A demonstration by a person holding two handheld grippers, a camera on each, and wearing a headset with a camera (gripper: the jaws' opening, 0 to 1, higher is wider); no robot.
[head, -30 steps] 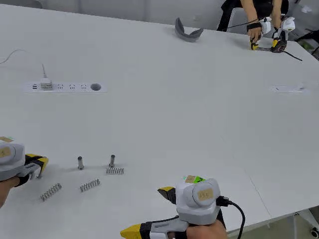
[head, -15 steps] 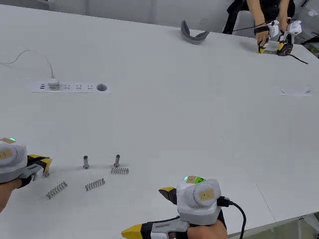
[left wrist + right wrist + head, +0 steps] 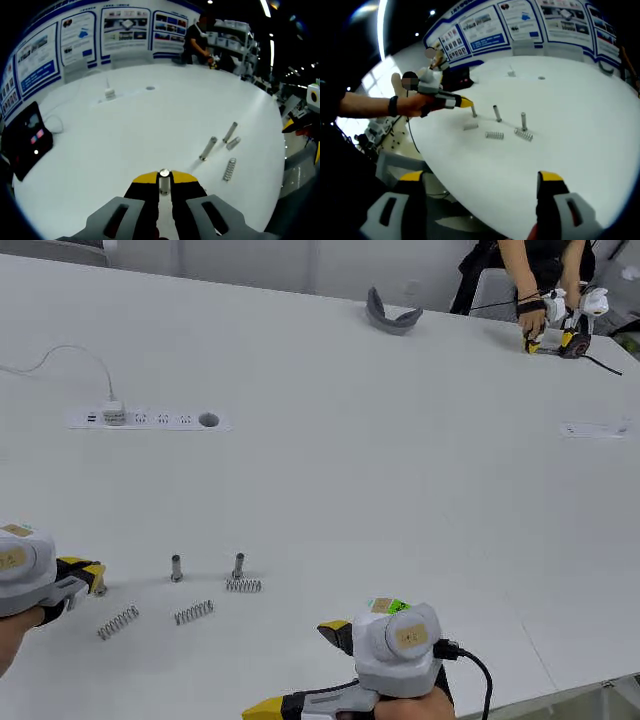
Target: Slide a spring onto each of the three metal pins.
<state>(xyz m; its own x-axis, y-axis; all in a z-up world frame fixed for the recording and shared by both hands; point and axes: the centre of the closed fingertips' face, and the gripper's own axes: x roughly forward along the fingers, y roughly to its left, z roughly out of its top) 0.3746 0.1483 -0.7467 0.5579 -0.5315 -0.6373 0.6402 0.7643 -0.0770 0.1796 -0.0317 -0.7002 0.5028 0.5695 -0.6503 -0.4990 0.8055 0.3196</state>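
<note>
My left gripper (image 3: 90,574) (image 3: 164,176) rests at the table's near left, shut on an upright metal pin (image 3: 164,183). Two more pins (image 3: 176,567) (image 3: 238,565) stand to its right, also visible in the right gripper view as pins (image 3: 497,113) (image 3: 523,121). Three springs lie flat near them: one (image 3: 243,585) beside the right pin, one (image 3: 193,612) in front, one (image 3: 118,622) nearest the left gripper. My right gripper (image 3: 298,670) (image 3: 480,176) hovers at the near edge, open wide and holding nothing.
A white power strip (image 3: 150,420) with a plugged cable lies far left. A grey curved object (image 3: 392,315) sits at the far side. Another person's hands (image 3: 553,325) work with grippers at the far right corner. The table's edge (image 3: 575,690) runs along the near right.
The head camera has shifted a little; both grippers, the pins and the springs keep their places.
</note>
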